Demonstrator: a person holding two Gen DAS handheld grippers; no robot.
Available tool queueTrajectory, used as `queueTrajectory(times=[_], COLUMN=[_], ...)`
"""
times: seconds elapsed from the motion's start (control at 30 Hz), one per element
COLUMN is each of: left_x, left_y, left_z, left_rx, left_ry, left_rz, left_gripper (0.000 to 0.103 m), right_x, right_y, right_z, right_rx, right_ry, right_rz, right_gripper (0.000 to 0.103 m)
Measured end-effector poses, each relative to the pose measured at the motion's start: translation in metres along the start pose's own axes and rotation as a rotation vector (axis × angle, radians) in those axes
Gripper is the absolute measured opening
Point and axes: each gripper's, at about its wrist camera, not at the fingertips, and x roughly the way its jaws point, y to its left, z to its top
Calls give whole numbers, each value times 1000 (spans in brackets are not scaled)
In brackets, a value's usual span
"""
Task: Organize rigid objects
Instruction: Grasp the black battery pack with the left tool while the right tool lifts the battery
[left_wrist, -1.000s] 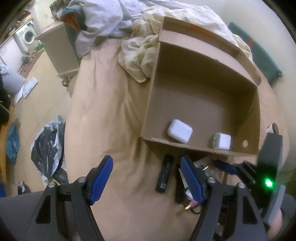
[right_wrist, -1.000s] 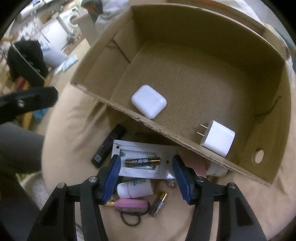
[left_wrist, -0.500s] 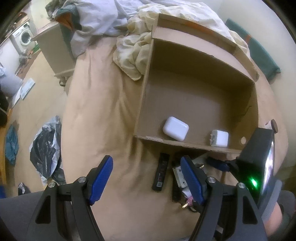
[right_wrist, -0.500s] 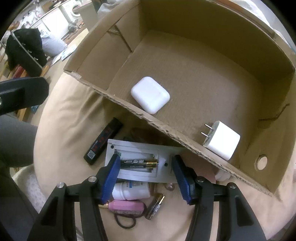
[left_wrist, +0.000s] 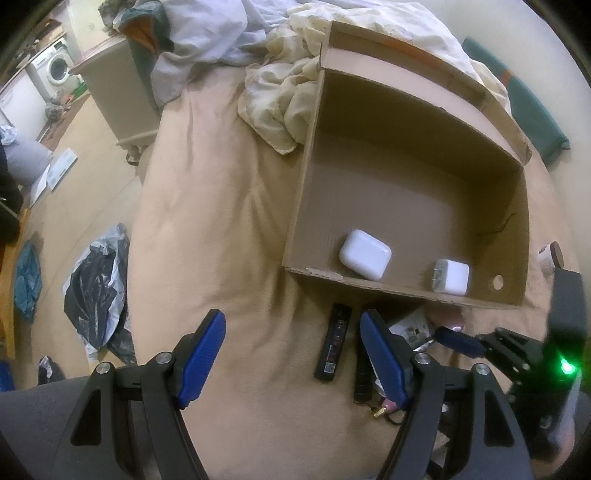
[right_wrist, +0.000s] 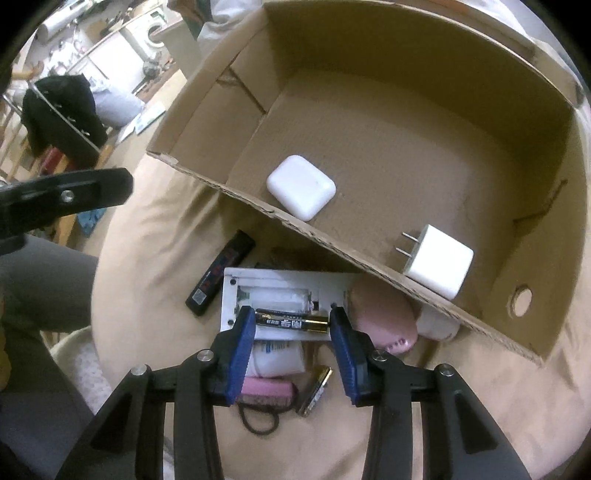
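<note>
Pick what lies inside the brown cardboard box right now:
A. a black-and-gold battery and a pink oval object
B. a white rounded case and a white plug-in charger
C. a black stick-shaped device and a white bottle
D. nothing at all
B: the white rounded case and the white plug-in charger rest on the floor of the brown cardboard box; the other items lie outside its near wall.

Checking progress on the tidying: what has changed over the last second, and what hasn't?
The right gripper has narrowed around the battery lying end to end between its blue pads; the jaws are closing, and the pads now sit at both ends. The left gripper stays open and empty. The white case and charger remain in the cardboard box.
</note>
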Motion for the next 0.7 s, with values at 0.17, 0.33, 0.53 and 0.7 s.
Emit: queueTrajectory(times=[0.17,0.33,0.53,0.7], left_x=[10,34,50,65], left_y=[1,3,0,0], left_z=[0,-3,-8,-13], left_rx=[10,11,29,48], left_ry=[19,109,152,198], left_rz=[40,51,72,85], left_gripper=[73,73,73,73], right_x=[-15,-30,-19,-12], right_y=[-18,-32,-46,-68], right_z=[-10,-14,-17,-23], right_rx=[73,134,245,334], right_ry=[-28,-65,-4,25], right_rz=[76,93,102,26], right_gripper=[21,20,25,57])
